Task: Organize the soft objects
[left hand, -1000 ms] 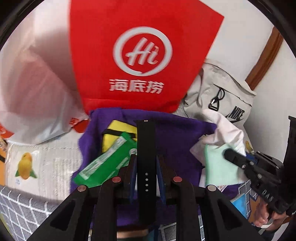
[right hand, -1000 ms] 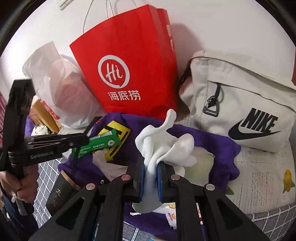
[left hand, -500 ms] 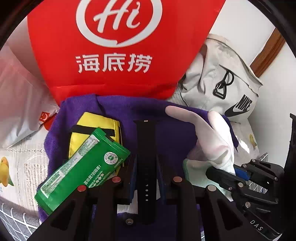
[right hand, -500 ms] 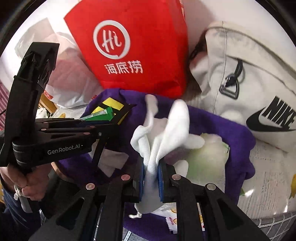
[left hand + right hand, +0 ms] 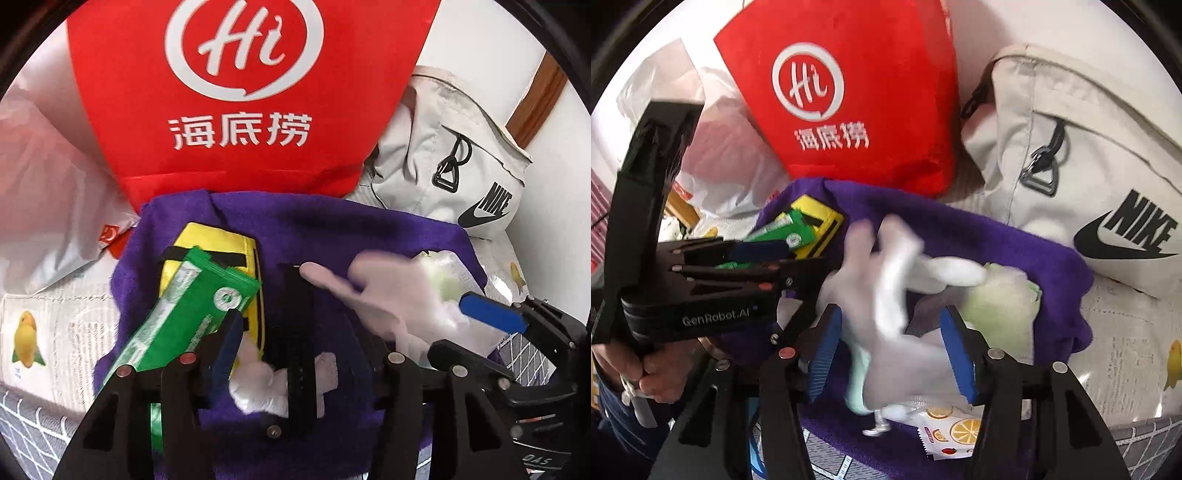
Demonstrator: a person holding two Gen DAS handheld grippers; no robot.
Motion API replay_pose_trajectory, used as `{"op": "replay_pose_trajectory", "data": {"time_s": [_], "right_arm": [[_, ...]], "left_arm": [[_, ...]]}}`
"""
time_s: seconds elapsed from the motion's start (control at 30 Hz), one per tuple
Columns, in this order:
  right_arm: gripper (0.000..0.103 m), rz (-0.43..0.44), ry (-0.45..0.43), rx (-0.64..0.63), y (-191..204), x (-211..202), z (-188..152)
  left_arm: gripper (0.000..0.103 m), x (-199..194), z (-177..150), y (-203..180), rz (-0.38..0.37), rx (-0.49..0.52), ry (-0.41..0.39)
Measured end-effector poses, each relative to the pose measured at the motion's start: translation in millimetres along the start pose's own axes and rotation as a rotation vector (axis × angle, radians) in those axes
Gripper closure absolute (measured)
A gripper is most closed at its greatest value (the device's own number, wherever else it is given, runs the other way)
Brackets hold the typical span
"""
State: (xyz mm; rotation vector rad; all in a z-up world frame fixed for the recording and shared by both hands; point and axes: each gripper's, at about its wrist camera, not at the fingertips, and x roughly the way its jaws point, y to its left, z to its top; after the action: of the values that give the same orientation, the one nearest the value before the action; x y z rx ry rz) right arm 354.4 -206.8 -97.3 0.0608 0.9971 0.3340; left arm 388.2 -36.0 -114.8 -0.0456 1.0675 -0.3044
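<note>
A purple towel lies spread in front of the bags. My left gripper hangs low over it, jaws opening. A black strap lies between the jaws, and neither pad touches it. My right gripper is also opening. A white glove, blurred, sits loose between its blue pads, which do not press on it. A pale green cloth rests on the towel just right of the glove.
On the towel's left lie a yellow pouch and a green packet, with white tissue nearby. A red paper bag, a grey Nike bag and a white plastic bag stand behind. A lemon-print packet lies near.
Both grippers sank toward the purple towel and spread their jaws. The left let go of the black strap. The right let go of the white glove, which slumps down between its pads.
</note>
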Motion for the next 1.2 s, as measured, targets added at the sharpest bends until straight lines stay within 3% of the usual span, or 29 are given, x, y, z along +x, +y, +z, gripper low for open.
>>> {"op": "replay_pose_trajectory", "data": {"time_s": [0.03, 0.33, 0.6, 0.77, 1.1, 1.2], "right_arm": [[0.04, 0.004, 0.002, -0.001, 1, -3, 0], [0.04, -0.042, -0.045, -0.025, 22, -42, -9], [0.038, -0.09, -0.092, -0.004, 42, -87, -36], [0.02, -0.104, -0.14, 0.034, 51, -120, -62], [0.018, -0.084, -0.21, 0.081, 73, -178, -122], [0.01, -0.122, -0.227, 0.085, 78, -193, -142]], "left_arm": [[0.05, -4, -1, 0, 0.0, -0.002, -0.003], [0.047, -59, -26, 3, 0.053, 0.018, -0.055], [0.029, -108, -65, -10, 0.105, 0.036, -0.115], [0.027, -141, -97, -21, 0.116, 0.036, -0.141], [0.015, -204, -169, -55, 0.173, 0.047, -0.232], [0.015, -219, -191, -62, 0.203, 0.042, -0.254]]}}
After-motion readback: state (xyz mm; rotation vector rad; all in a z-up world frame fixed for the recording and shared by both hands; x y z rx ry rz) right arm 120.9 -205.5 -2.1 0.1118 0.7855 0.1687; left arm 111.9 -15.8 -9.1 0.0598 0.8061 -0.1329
